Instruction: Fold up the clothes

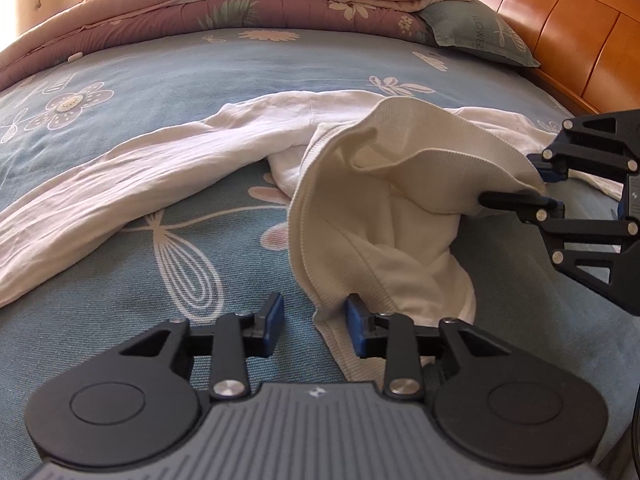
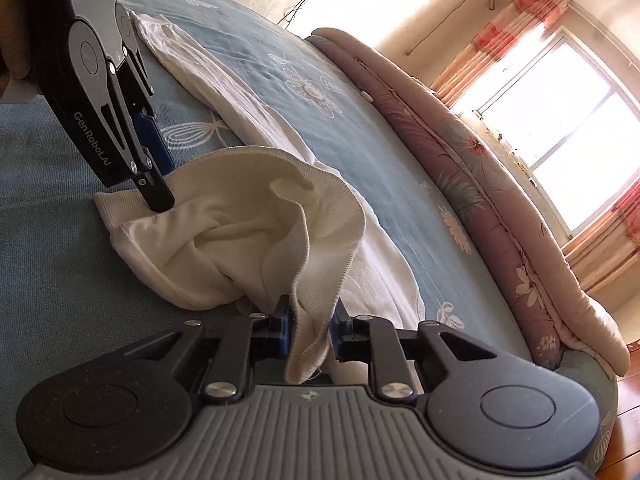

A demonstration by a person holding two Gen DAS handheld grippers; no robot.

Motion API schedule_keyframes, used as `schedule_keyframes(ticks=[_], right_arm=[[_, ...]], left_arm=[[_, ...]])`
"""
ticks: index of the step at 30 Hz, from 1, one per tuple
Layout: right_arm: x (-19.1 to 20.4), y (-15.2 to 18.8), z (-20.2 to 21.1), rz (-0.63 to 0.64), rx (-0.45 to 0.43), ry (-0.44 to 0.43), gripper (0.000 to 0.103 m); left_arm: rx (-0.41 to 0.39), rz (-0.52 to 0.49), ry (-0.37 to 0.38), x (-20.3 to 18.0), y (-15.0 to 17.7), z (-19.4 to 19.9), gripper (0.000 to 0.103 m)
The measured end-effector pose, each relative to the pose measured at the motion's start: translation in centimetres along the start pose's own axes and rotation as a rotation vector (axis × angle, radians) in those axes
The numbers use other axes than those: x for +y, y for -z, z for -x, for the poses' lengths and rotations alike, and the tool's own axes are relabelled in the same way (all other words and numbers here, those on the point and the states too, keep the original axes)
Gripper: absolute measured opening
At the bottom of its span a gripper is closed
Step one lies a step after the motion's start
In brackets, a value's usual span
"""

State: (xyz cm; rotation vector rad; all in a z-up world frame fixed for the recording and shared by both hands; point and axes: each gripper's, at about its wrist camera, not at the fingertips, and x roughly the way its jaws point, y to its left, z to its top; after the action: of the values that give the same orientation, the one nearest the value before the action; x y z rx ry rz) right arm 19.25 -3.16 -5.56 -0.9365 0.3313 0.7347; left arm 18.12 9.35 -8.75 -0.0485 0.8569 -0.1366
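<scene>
Here, the left wrist view shows the left gripper (image 1: 316,322) narrowly parted, the white garment (image 1: 400,184) against one pad on the bed (image 1: 160,80), its sleeve cut off; the right wrist view shows the right gripper (image 2: 313,324) clamping bunched hem.

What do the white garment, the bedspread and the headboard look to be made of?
White garment: soft knit, probably cotton; its hem shows fine ribbing and it drapes limply, matte. Bedspread: woven or terry-like blue cloth, going by its grainy matte texture and printed flowers. Headboard: wood or wood veneer with a glossy varnish, judging by the orange-brown panels and sheen.
</scene>
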Motion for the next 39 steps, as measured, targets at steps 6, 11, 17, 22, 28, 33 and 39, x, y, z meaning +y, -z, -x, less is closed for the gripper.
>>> schedule_keyframes(ticks=[6,11,17,22,28,33,39], right_arm=[[-0.5,0.4,2.8,0.031,0.010,0.008,0.011],[-1.6,1.0,5.6,0.058,0.031,0.051,0.011],[-3.8,1.9,10.0,0.063,0.077,0.121,0.011],[-4.7,3.1,15.1,0.061,0.113,0.091,0.011],[-4.6,4.3,20.5,0.050,0.175,-0.073,0.011],[-2.0,6.5,20.9,0.016,0.307,-0.296,0.013],[1.0,9.4,19.9,0.028,0.415,-0.353,0.021]], left_arm=[[-0.010,-0.066,0.025,-0.9,-0.2,1.7,0.001],[-0.057,-0.188,-0.030,-1.8,-1.1,5.2,0.001],[-0.107,-0.350,-0.080,-3.7,-2.0,9.7,0.001],[-0.117,-0.544,-0.067,-6.7,-1.1,13.2,0.001],[-0.065,-0.744,0.021,-9.6,1.1,16.7,0.000],[0.021,-0.751,0.085,-10.1,2.6,16.4,0.000],[0.089,-0.454,0.135,-7.1,2.1,13.4,0.008]])
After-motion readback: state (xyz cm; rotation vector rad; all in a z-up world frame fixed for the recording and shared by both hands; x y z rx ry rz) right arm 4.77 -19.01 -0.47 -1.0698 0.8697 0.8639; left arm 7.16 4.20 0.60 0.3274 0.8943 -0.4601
